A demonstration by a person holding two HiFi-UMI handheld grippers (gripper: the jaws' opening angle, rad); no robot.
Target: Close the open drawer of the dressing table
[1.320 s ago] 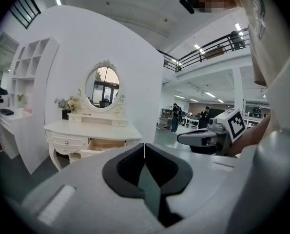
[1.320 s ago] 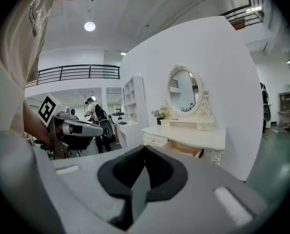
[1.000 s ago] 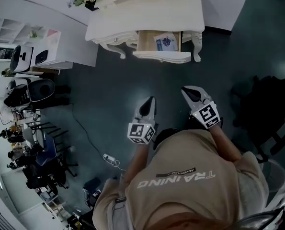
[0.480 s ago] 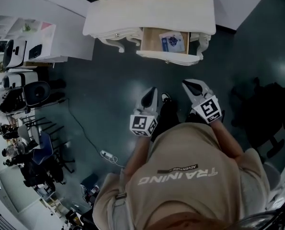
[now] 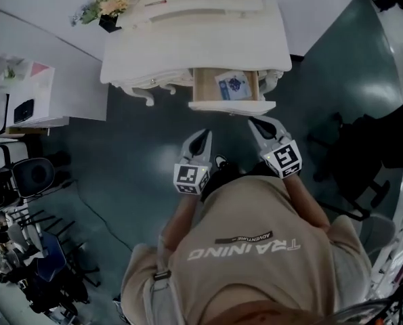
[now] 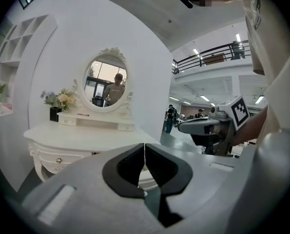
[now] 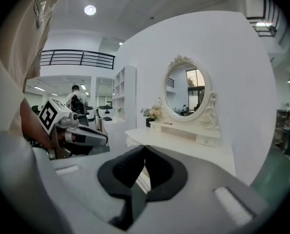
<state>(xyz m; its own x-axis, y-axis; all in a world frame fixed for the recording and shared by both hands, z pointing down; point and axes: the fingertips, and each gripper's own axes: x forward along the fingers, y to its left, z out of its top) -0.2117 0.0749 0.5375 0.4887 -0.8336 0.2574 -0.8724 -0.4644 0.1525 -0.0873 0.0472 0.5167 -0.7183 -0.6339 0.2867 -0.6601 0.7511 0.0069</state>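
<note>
A beige short-sleeved shirt bears white "TRAINING" lettering; the small dark line by it perhaps reads "ADVENTURE".

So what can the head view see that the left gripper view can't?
Only the head view looks down into the open wooden drawer, with a blue-and-white card lying inside. Only the left gripper view shows the oval mirror's glass and the left gripper with its jaws pressed together. Both show the white dressing table and the bunch of pale flowers.

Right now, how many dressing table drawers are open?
1: the middle drawer, pulled out at the front of the dressing table, just ahead of the right gripper. Others may be hidden beneath its top.
</note>
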